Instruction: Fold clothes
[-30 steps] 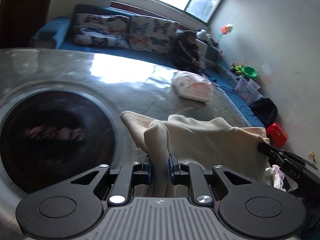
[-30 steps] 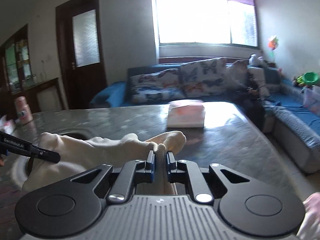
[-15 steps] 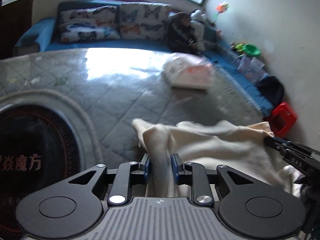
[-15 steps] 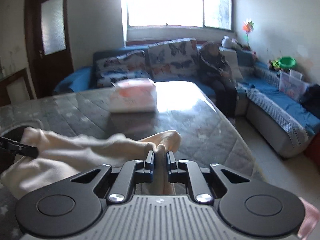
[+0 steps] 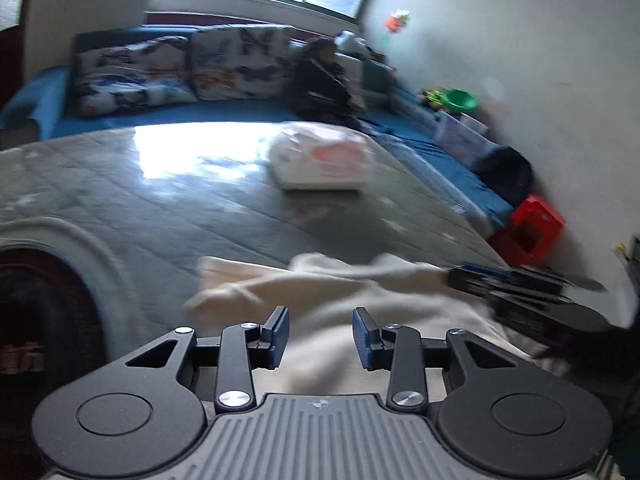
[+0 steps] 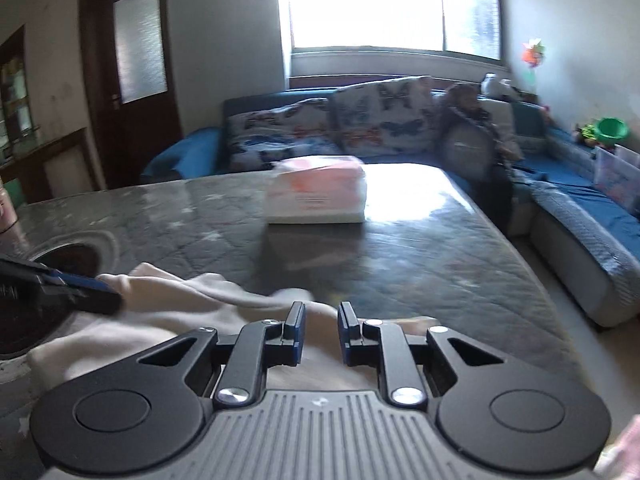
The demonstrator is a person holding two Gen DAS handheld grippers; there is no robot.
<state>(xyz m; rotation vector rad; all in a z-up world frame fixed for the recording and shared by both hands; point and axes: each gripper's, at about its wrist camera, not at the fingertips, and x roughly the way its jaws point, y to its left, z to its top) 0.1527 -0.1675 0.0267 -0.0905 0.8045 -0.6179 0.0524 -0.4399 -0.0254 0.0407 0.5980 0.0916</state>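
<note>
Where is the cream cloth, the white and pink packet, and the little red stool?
cream cloth (image 5: 400,316), left wrist view, on its flat middle.
white and pink packet (image 6: 316,196), right wrist view, on its front face.
red stool (image 5: 532,230), left wrist view, on its side.

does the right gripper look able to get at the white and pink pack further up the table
Probably yes: the right gripper has open, empty jaws, and bare table lies between it and the pack, beyond the cream garment.

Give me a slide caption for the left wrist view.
Left hand-held gripper, jaws apart, over a cream garment lying on the grey quilted table.
</note>
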